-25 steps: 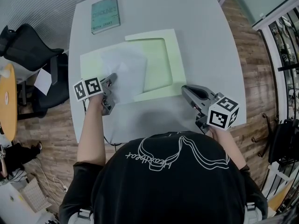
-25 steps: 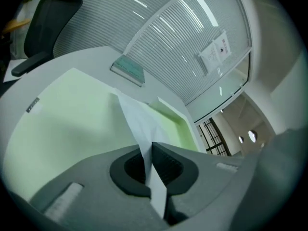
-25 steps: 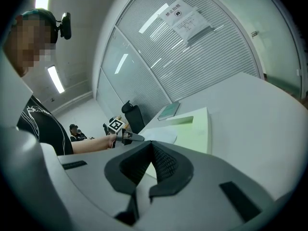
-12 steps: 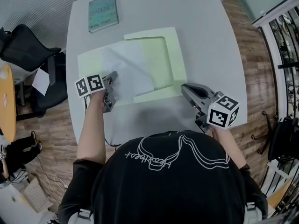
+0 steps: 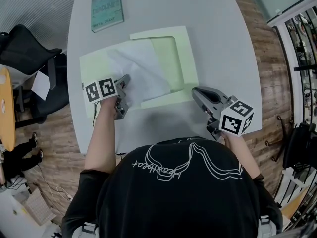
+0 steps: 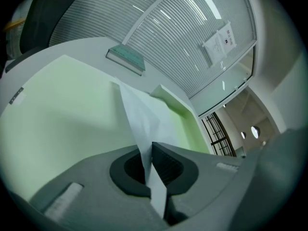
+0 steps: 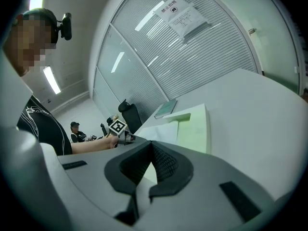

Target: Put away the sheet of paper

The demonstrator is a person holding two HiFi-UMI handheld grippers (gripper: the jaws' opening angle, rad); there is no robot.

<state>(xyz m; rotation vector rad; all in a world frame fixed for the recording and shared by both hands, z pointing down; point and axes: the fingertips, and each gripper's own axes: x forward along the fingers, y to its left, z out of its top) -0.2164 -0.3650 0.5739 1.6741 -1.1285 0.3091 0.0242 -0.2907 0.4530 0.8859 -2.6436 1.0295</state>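
One grey counter (image 5: 225, 43), rounded at the corners, carries every item listed except the chair.

One black chair (image 5: 29, 51) stands on the wood floor (image 5: 54, 138), just off the counter's left edge.

One pale green folder (image 5: 171, 58) lies open and flat across the middle of the counter. Its left leaf reaches close to the left edge, and its right leaf has a raised pocket border.

One white sheet of paper (image 5: 141, 68) is spread over the folder's middle and covers part of each leaf. Its near-left part is lifted off the folder and runs up into the left tongs (image 5: 125, 80).

One teal book (image 5: 107, 10), closed and cover up, lies at the counter's far left corner, apart from the folder.

Two hand-held tongs, each with a marker cube:
- Left tongs: clamped on the sheet's near-left part, over the folder's left leaf and angled down toward it.
- Right tongs (image 5: 194, 91): closed together with nothing between them. The tip is just beside the folder's near-right corner, toward the counter's near edge.
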